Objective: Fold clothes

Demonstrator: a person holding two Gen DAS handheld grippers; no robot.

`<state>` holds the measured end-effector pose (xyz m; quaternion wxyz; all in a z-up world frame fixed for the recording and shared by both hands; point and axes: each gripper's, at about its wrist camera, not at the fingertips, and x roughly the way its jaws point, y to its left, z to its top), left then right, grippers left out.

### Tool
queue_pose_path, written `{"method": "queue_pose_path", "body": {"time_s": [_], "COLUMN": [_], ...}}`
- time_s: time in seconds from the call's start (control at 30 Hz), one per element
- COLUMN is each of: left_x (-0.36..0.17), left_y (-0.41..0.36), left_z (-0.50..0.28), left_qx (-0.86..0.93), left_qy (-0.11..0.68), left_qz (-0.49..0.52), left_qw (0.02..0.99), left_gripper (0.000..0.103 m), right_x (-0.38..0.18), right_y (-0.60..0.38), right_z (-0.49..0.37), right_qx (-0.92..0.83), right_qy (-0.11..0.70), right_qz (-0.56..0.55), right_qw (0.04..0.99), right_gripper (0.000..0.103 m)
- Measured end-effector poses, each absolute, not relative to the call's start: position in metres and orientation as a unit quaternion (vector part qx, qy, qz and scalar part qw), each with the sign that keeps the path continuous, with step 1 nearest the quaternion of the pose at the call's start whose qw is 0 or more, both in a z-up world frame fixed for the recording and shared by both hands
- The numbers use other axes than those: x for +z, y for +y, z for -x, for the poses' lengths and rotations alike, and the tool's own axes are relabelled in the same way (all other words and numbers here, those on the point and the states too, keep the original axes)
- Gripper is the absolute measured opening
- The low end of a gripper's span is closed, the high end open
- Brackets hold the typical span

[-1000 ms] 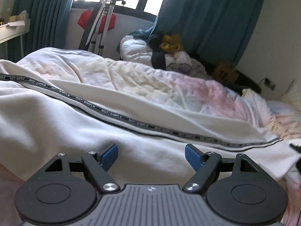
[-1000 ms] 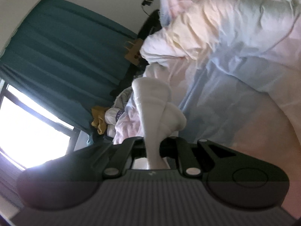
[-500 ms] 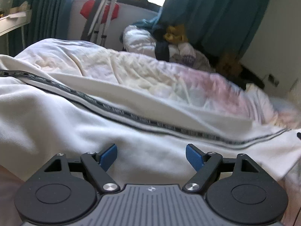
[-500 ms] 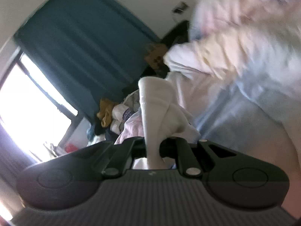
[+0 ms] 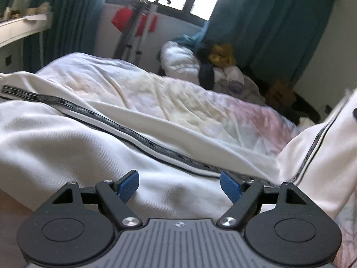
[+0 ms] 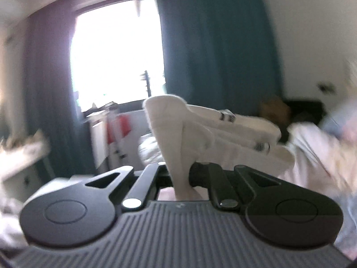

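Observation:
White trousers (image 5: 67,138) with a black lettered side stripe (image 5: 125,131) lie across the bed. My left gripper (image 5: 179,184) is open, its blue pads just above the cloth near the stripe, holding nothing. The trousers' right end (image 5: 323,156) is raised at the right edge of the left wrist view. My right gripper (image 6: 178,174) is shut on a bunched fold of the white trousers (image 6: 176,138), held up in the air; the view is blurred.
A rumpled pale duvet (image 5: 178,98) covers the bed behind the trousers. A heap of clothes (image 5: 212,67) lies by teal curtains (image 5: 256,22). A folded metal stand (image 5: 138,29) with red fabric is under the window. A white desk (image 5: 20,29) is at left.
My right gripper has lifted and swung with the trouser end, turning from the bed toward the window. The trousers' right end has risen in the left wrist view. My left gripper stays open.

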<state>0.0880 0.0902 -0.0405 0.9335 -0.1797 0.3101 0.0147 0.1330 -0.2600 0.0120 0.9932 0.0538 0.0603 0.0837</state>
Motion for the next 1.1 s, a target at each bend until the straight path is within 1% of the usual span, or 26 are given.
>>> {"method": "queue_pose_path", "body": {"time_s": [0.07, 0.2, 0.3, 0.33, 0.37, 0.5, 0.53, 0.67, 0.8, 0.87, 0.97, 1.1], "left_x": [-0.038, -0.037, -0.038, -0.038, -0.039, -0.041, -0.041, -0.039, -0.034, -0.036, -0.049, -0.071], "left_y": [0.103, 0.123, 0.123, 0.121, 0.119, 0.112, 0.112, 0.120, 0.125, 0.123, 0.112, 0.098], "left_z": [-0.084, -0.082, -0.084, -0.086, -0.086, -0.087, -0.086, -0.075, -0.067, -0.067, -0.079, -0.103], "left_qx": [0.025, 0.041, 0.047, 0.046, 0.045, 0.026, 0.016, -0.034, -0.134, -0.190, -0.200, -0.170], "left_qy": [0.301, 0.303, 0.313, 0.318, 0.322, 0.321, 0.318, 0.302, 0.282, 0.282, 0.318, 0.371], "left_qz": [0.192, 0.222, 0.211, 0.204, 0.197, 0.193, 0.204, 0.270, 0.337, 0.363, 0.374, 0.373], "left_qw": [0.934, 0.926, 0.925, 0.925, 0.925, 0.927, 0.926, 0.914, 0.888, 0.868, 0.848, 0.833], "left_gripper": [0.082, 0.082, 0.082, 0.082, 0.082, 0.082, 0.084, 0.084, 0.085, 0.089, 0.089, 0.089], "right_x": [-0.001, -0.065, -0.124, -0.137, -0.142, -0.135, -0.134, -0.132, -0.129, -0.126, -0.120, -0.112], "right_y": [-0.226, -0.170, -0.137, -0.130, -0.127, -0.134, -0.136, -0.135, -0.143, -0.143, -0.145, -0.152], "right_z": [-0.126, -0.107, -0.098, -0.096, -0.093, -0.096, -0.095, -0.081, -0.083, -0.086, -0.086, -0.083], "right_qx": [0.119, 0.182, 0.214, 0.218, 0.217, 0.217, 0.218, 0.212, 0.203, 0.198, 0.195, 0.195], "right_qy": [0.071, 0.138, 0.215, 0.231, 0.230, 0.232, 0.230, 0.209, 0.198, 0.187, 0.174, 0.169], "right_qz": [-0.020, 0.045, 0.121, 0.138, 0.143, 0.103, 0.095, 0.081, 0.051, 0.054, 0.048, 0.034], "right_qw": [0.990, 0.973, 0.945, 0.938, 0.938, 0.942, 0.944, 0.951, 0.958, 0.961, 0.964, 0.966], "right_gripper": [0.009, 0.009, 0.009, 0.010, 0.010, 0.010, 0.010, 0.010, 0.010, 0.010, 0.010, 0.010]}}
